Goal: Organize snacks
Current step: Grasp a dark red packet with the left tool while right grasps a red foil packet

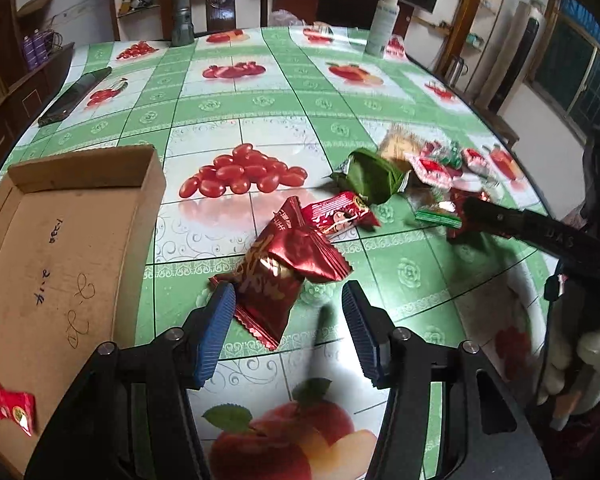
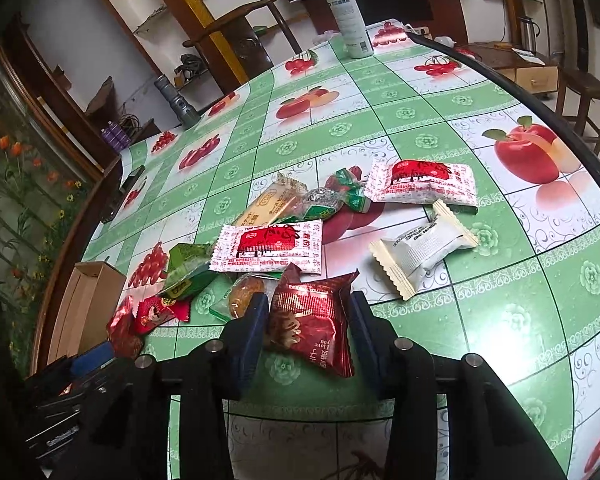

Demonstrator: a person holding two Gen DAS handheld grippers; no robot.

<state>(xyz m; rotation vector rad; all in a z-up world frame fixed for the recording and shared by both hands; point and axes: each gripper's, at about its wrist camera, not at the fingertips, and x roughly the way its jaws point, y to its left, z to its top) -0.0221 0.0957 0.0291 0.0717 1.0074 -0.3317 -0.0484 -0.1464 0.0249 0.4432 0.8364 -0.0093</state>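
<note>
Only the left wrist view looks into the shallow brown cardboard box (image 1: pixel 72 248), where one small red packet (image 1: pixel 11 405) lies. Beside it on the bench (image 1: pixel 400 116), the left tool (image 1: pixel 288 320) hangs released over a dark red foil snack packet (image 1: pixel 284 268), long axis diagonal. The right view alone shows two white-and-red packets (image 2: pixel 268 246) and the right tool (image 2: pixel 308 312) clenched on another dark red packet (image 2: pixel 312 316), pointing away.

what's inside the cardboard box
One small red snack packet lies on the floor of the box; the rest seen is bare, with pen marks. The left gripper hides its near corner.
</note>
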